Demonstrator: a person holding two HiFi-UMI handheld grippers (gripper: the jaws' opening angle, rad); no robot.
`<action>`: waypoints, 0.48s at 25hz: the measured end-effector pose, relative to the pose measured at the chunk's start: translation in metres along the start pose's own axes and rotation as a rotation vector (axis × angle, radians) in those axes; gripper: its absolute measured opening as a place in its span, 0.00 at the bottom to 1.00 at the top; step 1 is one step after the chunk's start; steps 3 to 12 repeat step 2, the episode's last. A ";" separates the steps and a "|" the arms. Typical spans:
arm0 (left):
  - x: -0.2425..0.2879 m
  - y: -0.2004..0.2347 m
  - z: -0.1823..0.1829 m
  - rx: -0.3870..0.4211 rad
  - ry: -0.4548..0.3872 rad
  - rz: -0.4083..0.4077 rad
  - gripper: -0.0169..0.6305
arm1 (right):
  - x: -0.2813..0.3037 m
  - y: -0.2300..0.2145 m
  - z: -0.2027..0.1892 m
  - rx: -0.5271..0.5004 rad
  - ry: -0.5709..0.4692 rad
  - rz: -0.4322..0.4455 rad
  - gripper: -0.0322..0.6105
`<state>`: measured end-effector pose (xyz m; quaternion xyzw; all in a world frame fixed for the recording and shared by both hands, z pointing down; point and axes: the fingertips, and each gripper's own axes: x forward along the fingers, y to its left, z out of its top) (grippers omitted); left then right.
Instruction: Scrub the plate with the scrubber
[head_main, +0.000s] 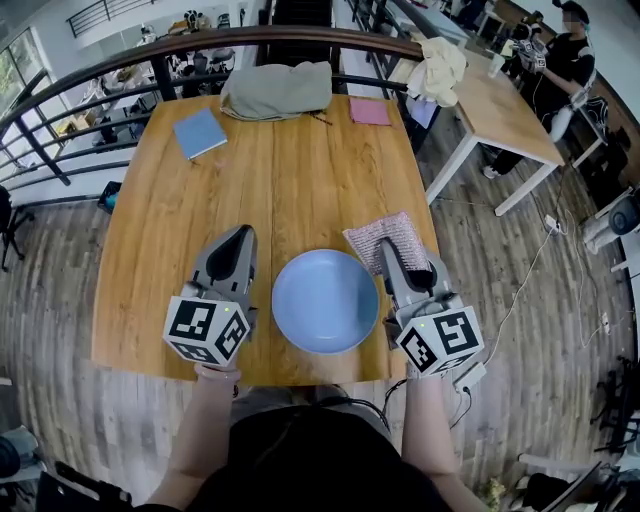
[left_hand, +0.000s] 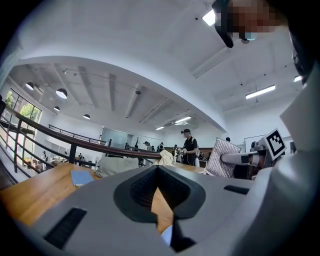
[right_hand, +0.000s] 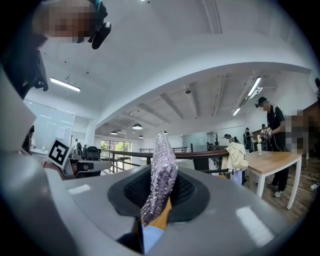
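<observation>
Head view, lower part of the frame: the left hand-held gripper (head_main: 241, 236) sits just left of the plate (head_main: 325, 300), and its own view shows the jaws clenched together with nothing between them. The right hand-held gripper (head_main: 397, 250) sits just right of the plate. The right gripper view shows it grasping the scrubber (right_hand: 161, 172), pinched by one edge so the rest sticks out past the jaws.

The blue plate lies flat on the bench (head_main: 290, 180) in the lower centre, bare and apart from both tools. The scrubber spreads out at the plate's upper right, close to the rim but not over it. I cannot tell whether it touches the wood.

The scrubbing looks not yet begun. To do it well, the right tool should swing left until the free flap lies over the plate's middle. It should then lower enough for the flap to flatten, and work in small circles out to the rim. The plate looks smooth and may slide, so the clenched left tool could press on the near left rim to hold it.

Farther up the frame lie a blue notebook (head_main: 200, 132), a grey bundle (head_main: 277, 88) and a pink pad (head_main: 370, 110), all well clear.
</observation>
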<state>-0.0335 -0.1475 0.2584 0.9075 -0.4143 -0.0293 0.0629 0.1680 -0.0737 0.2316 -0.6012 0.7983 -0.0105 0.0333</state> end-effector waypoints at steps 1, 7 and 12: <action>0.001 0.000 0.002 0.008 -0.003 0.001 0.02 | 0.001 0.002 0.002 -0.006 -0.006 0.008 0.16; 0.002 0.000 0.004 0.016 -0.007 0.001 0.02 | 0.002 0.003 0.004 -0.011 -0.012 0.016 0.16; 0.002 0.000 0.004 0.016 -0.007 0.001 0.02 | 0.002 0.003 0.004 -0.011 -0.012 0.016 0.16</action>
